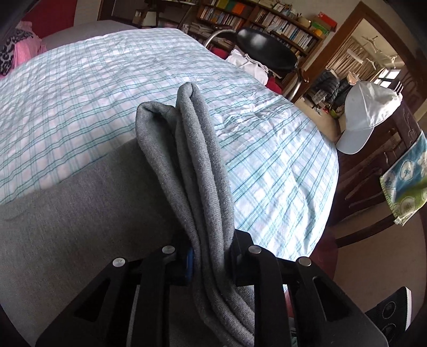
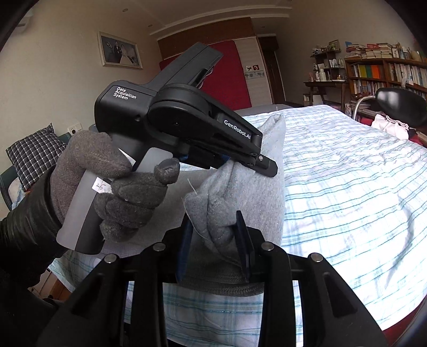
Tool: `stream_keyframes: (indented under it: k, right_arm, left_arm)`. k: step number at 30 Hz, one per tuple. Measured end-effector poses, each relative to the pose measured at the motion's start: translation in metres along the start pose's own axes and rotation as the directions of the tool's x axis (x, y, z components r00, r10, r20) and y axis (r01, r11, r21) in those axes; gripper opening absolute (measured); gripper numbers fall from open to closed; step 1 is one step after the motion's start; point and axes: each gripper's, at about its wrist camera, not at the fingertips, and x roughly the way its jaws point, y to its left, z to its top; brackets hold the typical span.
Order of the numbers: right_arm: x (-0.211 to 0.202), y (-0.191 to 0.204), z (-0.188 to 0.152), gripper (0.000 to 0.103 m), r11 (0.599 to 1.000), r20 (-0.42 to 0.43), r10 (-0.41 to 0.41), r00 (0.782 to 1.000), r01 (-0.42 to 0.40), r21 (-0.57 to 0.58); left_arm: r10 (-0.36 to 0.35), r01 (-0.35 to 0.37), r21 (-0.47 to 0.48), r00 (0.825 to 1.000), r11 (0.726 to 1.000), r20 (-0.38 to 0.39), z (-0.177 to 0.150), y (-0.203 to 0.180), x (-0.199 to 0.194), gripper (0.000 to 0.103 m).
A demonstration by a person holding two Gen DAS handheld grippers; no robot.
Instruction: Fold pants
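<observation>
The grey pants (image 1: 186,160) are lifted above the bed, and part of them lies flat at the lower left (image 1: 80,213). My left gripper (image 1: 210,256) is shut on a bunched fold of the pants that stands up between its fingers. It also shows in the right wrist view (image 2: 267,166), held by a gloved hand and pinching the pants (image 2: 253,197). My right gripper (image 2: 216,240) is shut on another bunch of the same pants just below and in front of the left one.
The bed has a blue and white plaid sheet (image 1: 93,93). A black chair (image 1: 267,50) and bookshelves (image 1: 267,21) stand beyond its far side. A white cap (image 1: 365,114) sits on a wooden bed post to the right. A checked pillow (image 2: 34,154) lies at the left.
</observation>
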Motion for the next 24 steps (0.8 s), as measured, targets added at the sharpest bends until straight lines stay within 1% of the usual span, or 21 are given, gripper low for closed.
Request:
stream_keyframes:
  k: [2, 6, 8, 10, 14, 16, 21, 24]
  right_arm:
    - [-0.005, -0.002, 0.002, 0.057, 0.999, 0.015, 0.040, 0.999, -0.040, 0.009]
    - [-0.015, -0.002, 0.005, 0.062, 0.995, 0.034, 0.100, 0.994, -0.100, 0.002]
    - [-0.017, -0.003, 0.004, 0.067, 0.994, 0.038, 0.107, 0.994, -0.107, -0.010]
    - [-0.013, -0.004, 0.002, 0.067, 0.995, 0.022, 0.103, 0.994, -0.103, -0.020]
    - [-0.001, -0.006, 0.003, 0.067, 0.989, -0.030, 0.146, 0.989, -0.146, 0.007]
    - [0.004, -0.002, 0.003, 0.067, 0.988, -0.046, 0.151, 0.987, -0.152, -0.004]
    - [0.017, 0.014, 0.006, 0.067, 0.983, -0.085, 0.176, 0.981, -0.180, -0.043]
    - [0.029, 0.025, 0.011, 0.067, 0.976, -0.109, 0.197, 0.974, -0.206, -0.069]
  left_arm:
    - [0.006, -0.006, 0.003, 1.000, 1.000, 0.020, -0.002, 0.002, -0.010, 0.018]
    - [0.023, -0.022, -0.006, 0.998, 1.000, 0.060, -0.009, 0.014, -0.033, 0.018]
    - [0.035, -0.034, -0.015, 0.996, 0.999, 0.085, -0.014, 0.023, -0.048, 0.018]
    - [0.054, -0.050, -0.033, 0.992, 0.998, 0.111, -0.020, 0.034, -0.064, 0.018]
    - [0.080, -0.071, -0.063, 0.984, 0.996, 0.160, -0.035, 0.054, -0.095, 0.018]
    - [0.099, -0.087, -0.075, 0.979, 0.993, 0.181, -0.044, 0.065, -0.110, 0.018]
    - [0.175, -0.149, -0.128, 0.960, 0.980, 0.219, -0.075, 0.100, -0.149, 0.018]
    - [0.220, -0.185, -0.167, 0.949, 0.969, 0.225, -0.097, 0.127, -0.167, 0.018]
